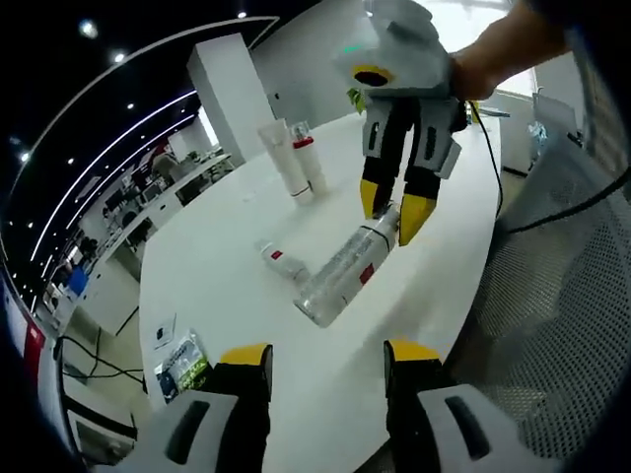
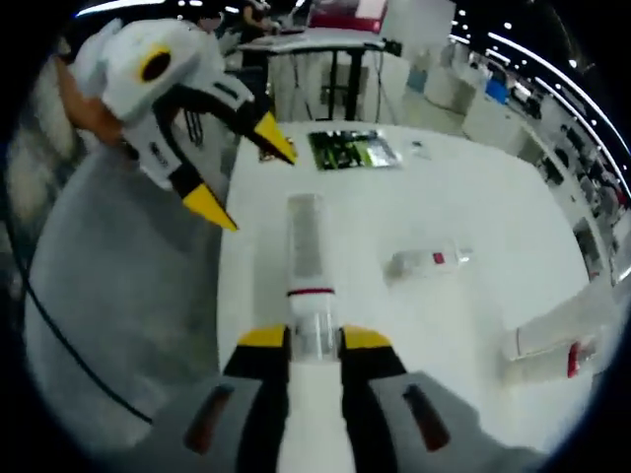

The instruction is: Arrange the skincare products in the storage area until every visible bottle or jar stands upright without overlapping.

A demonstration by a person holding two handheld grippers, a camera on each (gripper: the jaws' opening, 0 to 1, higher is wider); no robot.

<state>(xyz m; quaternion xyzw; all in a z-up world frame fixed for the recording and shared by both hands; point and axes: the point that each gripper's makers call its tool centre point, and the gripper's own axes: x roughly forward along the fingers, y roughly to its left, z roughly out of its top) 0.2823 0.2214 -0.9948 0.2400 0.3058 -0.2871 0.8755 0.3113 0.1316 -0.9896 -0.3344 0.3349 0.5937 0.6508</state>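
Observation:
A tall clear bottle (image 1: pixel 340 276) (image 2: pixel 305 246) with a red band lies on its side on the white table (image 1: pixel 217 227). My right gripper (image 1: pixel 390 212) (image 2: pixel 314 338) is shut on its white cap end. My left gripper (image 1: pixel 330 355) (image 2: pixel 245 177) is open with nothing in it, just short of the bottle's base near the table edge. A small clear bottle (image 1: pixel 282 261) (image 2: pixel 424 262) with a red label lies flat beside the tall one. Farther back, a white tube (image 1: pixel 284 156) (image 2: pixel 552 335) and a red-banded bottle (image 1: pixel 308 158) (image 2: pixel 547 367) stand upright side by side.
A green printed packet (image 1: pixel 183 367) (image 2: pixel 353 150) lies flat near the table corner. A grey mesh chair (image 1: pixel 557 296) (image 2: pixel 118 296) with a black cable across it borders the table's near edge. A person's hand (image 1: pixel 498 54) holds the right gripper. Other desks stand farther off.

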